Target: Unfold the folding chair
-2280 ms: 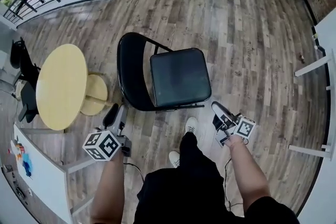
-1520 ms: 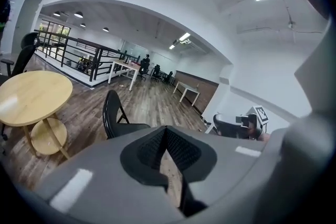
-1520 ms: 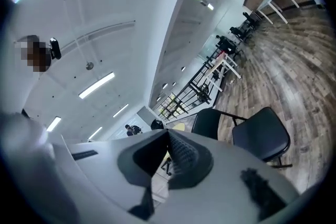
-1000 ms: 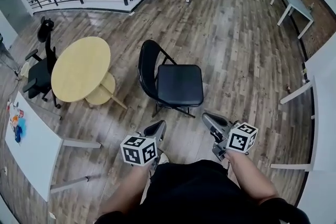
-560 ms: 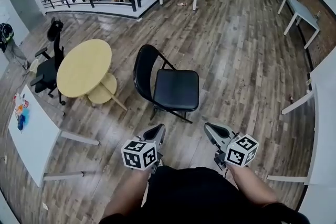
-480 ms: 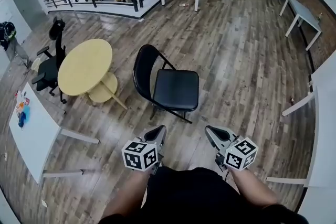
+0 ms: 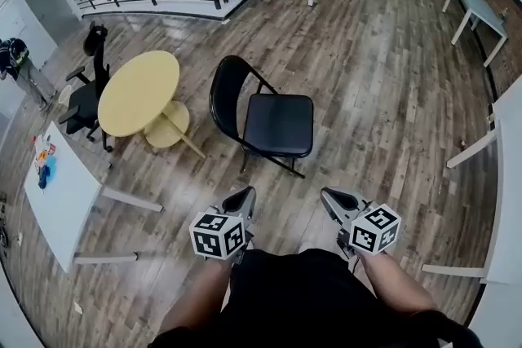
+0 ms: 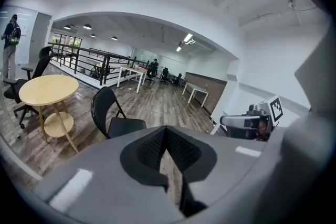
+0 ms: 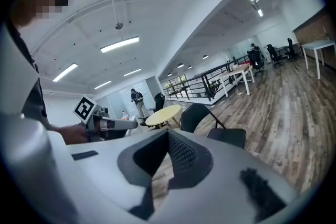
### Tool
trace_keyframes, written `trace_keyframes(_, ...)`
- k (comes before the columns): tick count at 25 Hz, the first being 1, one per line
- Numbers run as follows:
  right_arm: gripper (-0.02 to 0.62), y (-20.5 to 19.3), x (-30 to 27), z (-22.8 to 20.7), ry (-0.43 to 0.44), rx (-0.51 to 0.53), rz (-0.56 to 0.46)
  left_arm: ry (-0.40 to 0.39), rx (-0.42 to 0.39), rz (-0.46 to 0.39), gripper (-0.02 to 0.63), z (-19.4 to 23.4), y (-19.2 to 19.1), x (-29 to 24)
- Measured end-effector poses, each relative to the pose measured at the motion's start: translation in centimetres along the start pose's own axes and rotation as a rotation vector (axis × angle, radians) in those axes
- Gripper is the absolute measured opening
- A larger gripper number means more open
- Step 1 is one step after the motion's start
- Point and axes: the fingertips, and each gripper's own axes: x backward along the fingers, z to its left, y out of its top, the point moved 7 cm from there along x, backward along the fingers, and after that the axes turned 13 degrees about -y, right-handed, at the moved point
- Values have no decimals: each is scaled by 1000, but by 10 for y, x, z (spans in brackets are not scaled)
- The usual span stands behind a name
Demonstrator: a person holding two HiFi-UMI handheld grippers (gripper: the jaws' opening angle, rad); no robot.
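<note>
Head view looks down on the folding chair [image 7: 273,122], which stands open on the plank floor [image 7: 383,94], just beside a round table [image 7: 139,92] and well apart from both grippers. The left gripper [image 7: 241,201] and the right gripper [image 7: 333,200] hang in front of the person's waist. In each gripper view the ribbed black pads meet with nothing between them, so both are closed and empty. The seat [image 7: 279,125] lies flat and the legs look splayed, so the unfolding seems done, or as good as done. What is left is probably a check that the frame has locked fully out. To do that well, press the closed jaws down on the front edge of the seat rather than pinching a tube, and keep them away from the side hinges, where the crossing bars could trap them. The seat is a rounded square pad with a dull, vinyl-like sheen, likely to give a little under pressure. The backrest [image 7: 224,94] is a curved black panel in a thin tubular loop, hard and probably slick. The table has a pale wooden top and a smaller disc shelf below.
</note>
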Motion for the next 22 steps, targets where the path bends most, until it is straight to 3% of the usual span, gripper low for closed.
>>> trace_keyframes(4, 5, -4, -8, 16, -11, -13, -12, -8, -27, 17, 8, 11, 7, 6)
trace_keyframes(7, 5, -1, -22, 40, -16, 36, -47, -23, -56, 35, 8, 27, 10, 17)
trace_keyframes(22, 5, -6, -70, 86, -78, 7, -30, -63, -41, 12, 8, 83, 14, 67)
